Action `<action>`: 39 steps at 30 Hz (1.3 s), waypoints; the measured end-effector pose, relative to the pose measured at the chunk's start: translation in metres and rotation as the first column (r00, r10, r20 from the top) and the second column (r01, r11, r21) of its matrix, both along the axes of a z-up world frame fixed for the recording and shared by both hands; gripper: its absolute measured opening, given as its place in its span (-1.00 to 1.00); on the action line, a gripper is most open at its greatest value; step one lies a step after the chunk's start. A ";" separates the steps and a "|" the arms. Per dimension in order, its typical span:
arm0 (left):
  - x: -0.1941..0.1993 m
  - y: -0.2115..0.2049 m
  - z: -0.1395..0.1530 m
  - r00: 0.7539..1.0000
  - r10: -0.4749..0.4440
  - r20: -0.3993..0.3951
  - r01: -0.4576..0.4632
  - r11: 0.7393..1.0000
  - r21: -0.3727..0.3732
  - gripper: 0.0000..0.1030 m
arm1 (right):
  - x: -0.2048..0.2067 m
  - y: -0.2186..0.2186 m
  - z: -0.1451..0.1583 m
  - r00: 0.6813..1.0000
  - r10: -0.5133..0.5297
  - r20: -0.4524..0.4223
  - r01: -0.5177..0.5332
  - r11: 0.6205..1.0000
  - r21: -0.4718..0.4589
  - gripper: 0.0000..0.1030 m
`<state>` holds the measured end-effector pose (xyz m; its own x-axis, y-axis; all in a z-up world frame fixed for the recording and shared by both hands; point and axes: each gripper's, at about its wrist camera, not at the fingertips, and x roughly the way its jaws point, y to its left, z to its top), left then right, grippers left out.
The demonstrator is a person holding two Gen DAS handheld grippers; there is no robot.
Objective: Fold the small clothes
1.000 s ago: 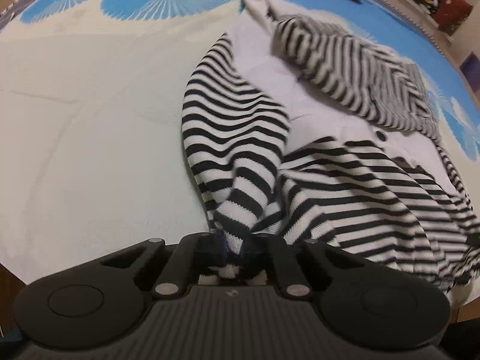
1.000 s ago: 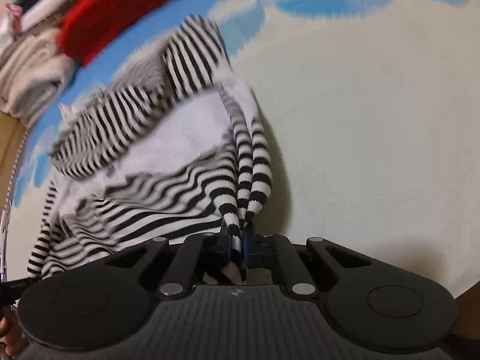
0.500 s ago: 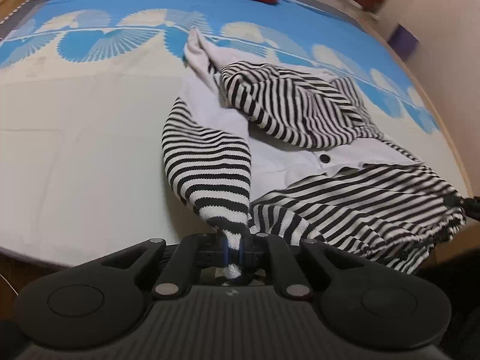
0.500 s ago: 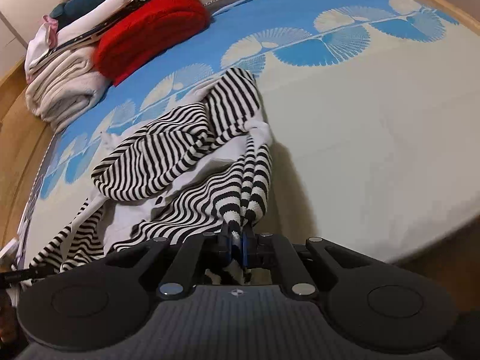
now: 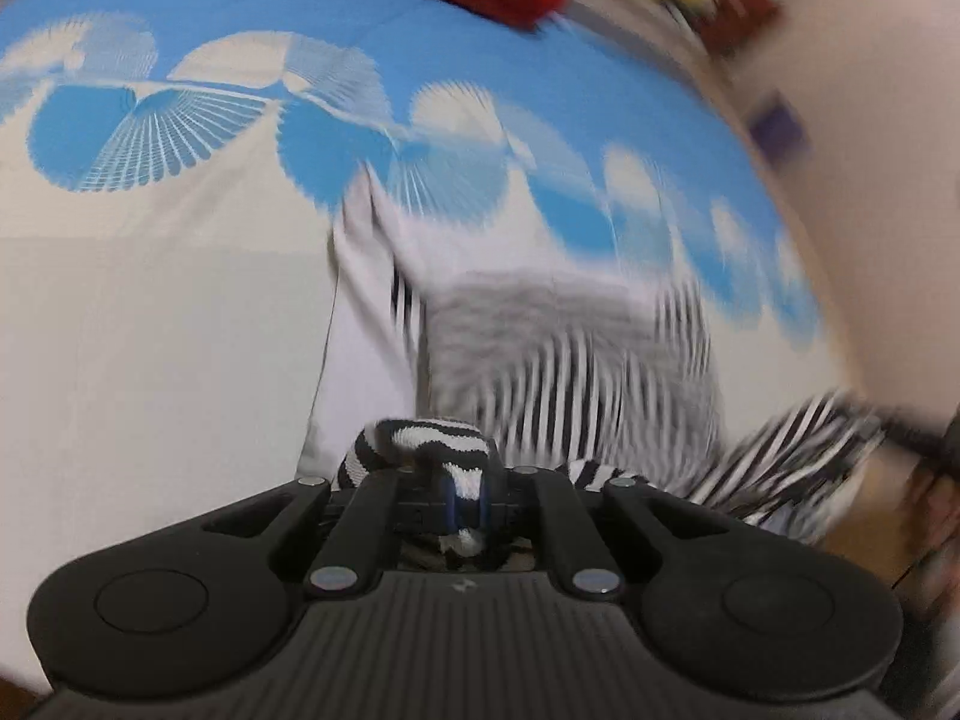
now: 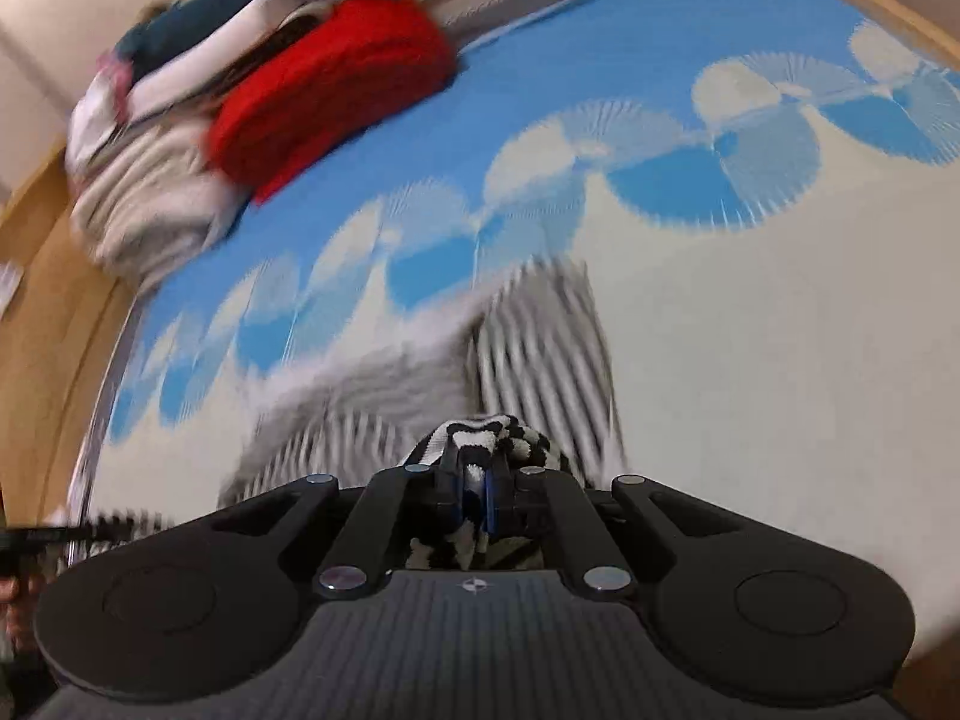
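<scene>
Both tools pinching bunched corners of striped garment (image 5: pixel 576 360): left tool (image 5: pixel 465 495) and right tool (image 6: pixel 474 495) alike. Rest of it spread (badly blurred) on blue-and-cream bed cover (image 6: pixel 780 360), near red cushion (image 6: pixel 336 90).

The matte black plastic left gripper (image 5: pixel 465 501) is showing a ribbed housing, round side discs, silver pivot screws, blue-edged fingers and a small white logo. The matching black right gripper (image 6: pixel 474 495) is displaying identical parts.
</scene>
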<state>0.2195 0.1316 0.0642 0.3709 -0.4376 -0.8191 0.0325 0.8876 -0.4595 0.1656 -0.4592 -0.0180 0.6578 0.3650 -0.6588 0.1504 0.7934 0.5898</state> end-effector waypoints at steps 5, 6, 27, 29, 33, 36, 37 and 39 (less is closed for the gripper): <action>0.060 0.039 -0.019 0.952 0.304 0.024 -0.297 0.941 -0.162 0.27 | 0.063 -0.016 -0.024 0.976 -0.212 0.051 0.210 0.977 0.037 -0.39; 0.062 0.038 -0.023 0.952 0.307 0.004 -0.303 0.942 -0.143 0.27 | 0.065 -0.015 -0.032 0.974 -0.221 0.046 0.221 0.975 0.013 -0.38; 0.082 -0.089 -0.080 0.940 -0.229 0.254 0.125 0.921 0.368 0.34 | 0.102 0.090 -0.084 0.962 0.240 0.129 -0.186 0.924 -0.333 0.02; 0.087 -0.098 -0.091 0.937 -0.258 0.233 0.157 0.912 0.378 0.34 | 0.107 0.102 -0.088 0.952 0.284 0.115 -0.222 0.899 -0.377 0.02; 0.099 -0.105 -0.111 0.936 -0.286 0.203 0.184 0.893 0.411 -0.32 | 0.115 0.121 -0.099 0.940 0.341 0.033 -0.277 0.815 -0.508 -0.11; 0.111 -0.092 -0.118 0.954 -0.248 0.171 0.170 0.911 0.375 -0.88 | 0.121 0.120 -0.099 0.935 0.353 0.038 -0.285 0.810 -0.512 -0.94; 0.114 -0.086 -0.113 0.952 -0.236 0.194 0.157 0.923 0.350 -0.89 | 0.123 0.118 -0.097 0.938 0.345 0.045 -0.277 0.819 -0.502 -0.95; 0.117 -0.074 -0.094 0.941 -0.199 0.272 0.105 0.940 0.324 -0.90 | 0.125 0.104 -0.078 0.950 0.281 0.136 -0.186 0.859 -0.477 -0.96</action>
